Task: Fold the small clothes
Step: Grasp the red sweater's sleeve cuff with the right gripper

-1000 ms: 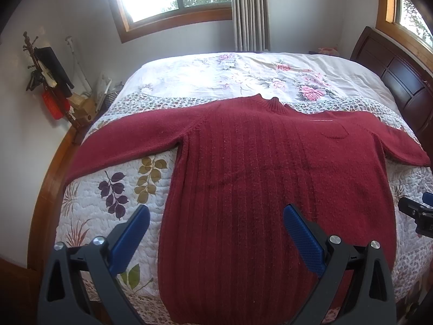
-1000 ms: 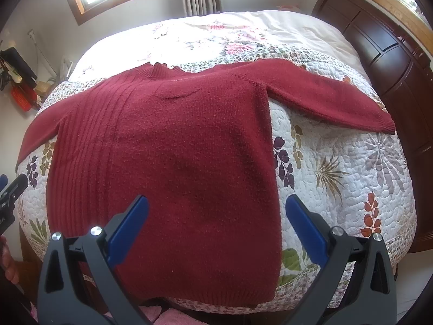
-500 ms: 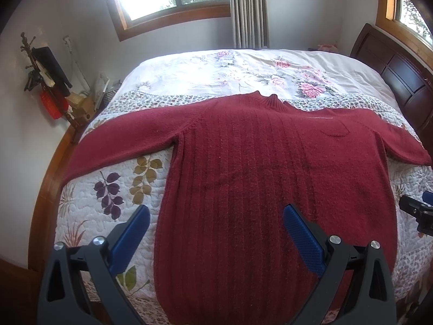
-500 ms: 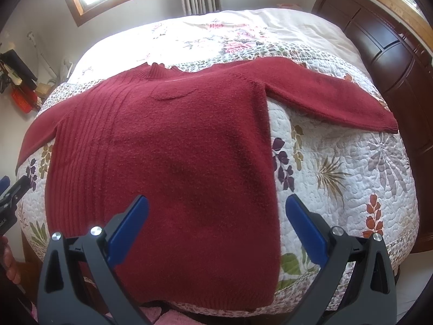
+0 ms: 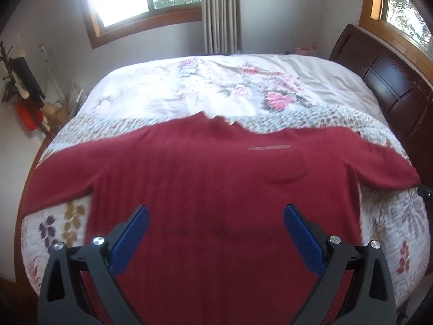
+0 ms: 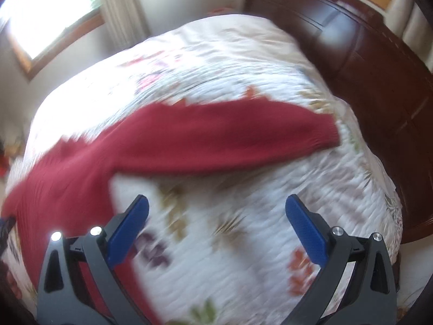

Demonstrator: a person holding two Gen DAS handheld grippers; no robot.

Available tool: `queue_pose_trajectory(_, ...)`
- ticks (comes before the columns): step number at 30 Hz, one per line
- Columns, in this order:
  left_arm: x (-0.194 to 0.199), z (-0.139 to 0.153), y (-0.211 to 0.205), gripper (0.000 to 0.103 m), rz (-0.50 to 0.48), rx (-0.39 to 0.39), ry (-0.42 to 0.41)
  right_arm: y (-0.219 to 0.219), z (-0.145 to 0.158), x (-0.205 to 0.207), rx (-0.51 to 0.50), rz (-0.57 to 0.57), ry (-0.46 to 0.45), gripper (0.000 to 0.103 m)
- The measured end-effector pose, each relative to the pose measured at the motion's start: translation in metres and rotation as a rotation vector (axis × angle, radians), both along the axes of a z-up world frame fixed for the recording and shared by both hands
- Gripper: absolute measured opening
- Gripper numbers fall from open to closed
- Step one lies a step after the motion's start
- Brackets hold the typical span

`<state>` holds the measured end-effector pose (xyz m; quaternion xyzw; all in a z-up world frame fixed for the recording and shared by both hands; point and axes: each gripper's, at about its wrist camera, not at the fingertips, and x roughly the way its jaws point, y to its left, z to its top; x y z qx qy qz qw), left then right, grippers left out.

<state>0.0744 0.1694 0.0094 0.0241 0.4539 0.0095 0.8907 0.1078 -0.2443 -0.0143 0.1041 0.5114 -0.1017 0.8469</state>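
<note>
A red sweater (image 5: 216, 189) is spread flat on a quilted bed (image 5: 243, 94). Both tools, left tool (image 5: 216, 218) and right tool (image 6: 216, 205), are held released above it, nothing grasped.

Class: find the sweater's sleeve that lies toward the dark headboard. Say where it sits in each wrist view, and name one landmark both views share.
Left wrist view: the sleeve runs off the sweater to the right edge, below the headboard.
Right wrist view: the sleeve crosses the picture's middle, cuff pointing right toward the headboard.
Shared landmark: the headboard, right of the quilt.
</note>
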Motion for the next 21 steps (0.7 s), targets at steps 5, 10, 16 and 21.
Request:
queue_pose_trajectory(5,0.043,0.001,-0.052,0.099,-0.026,-0.035,-0.022,-0.104,-0.026,0.045,0.016,-0.097,0.053,0.1)
queue_pose_trajectory(10,0.078,-0.006,-0.101,0.099,-0.03,-0.045,-0.009,-0.156,-0.059,0.069,0.072,-0.097,0.134,0.1)
queue_pose_trajectory(16,0.109,-0.023,-0.164,0.099,-0.085,-0.05,0.029,-0.192,-0.098,0.091,0.092,-0.095,0.223,0.1)
queue_pose_trajectory(21,0.116,-0.029,-0.183,0.099,-0.094,-0.019,0.015,-0.215,-0.123,0.102,0.162,-0.072,0.262,0.099)
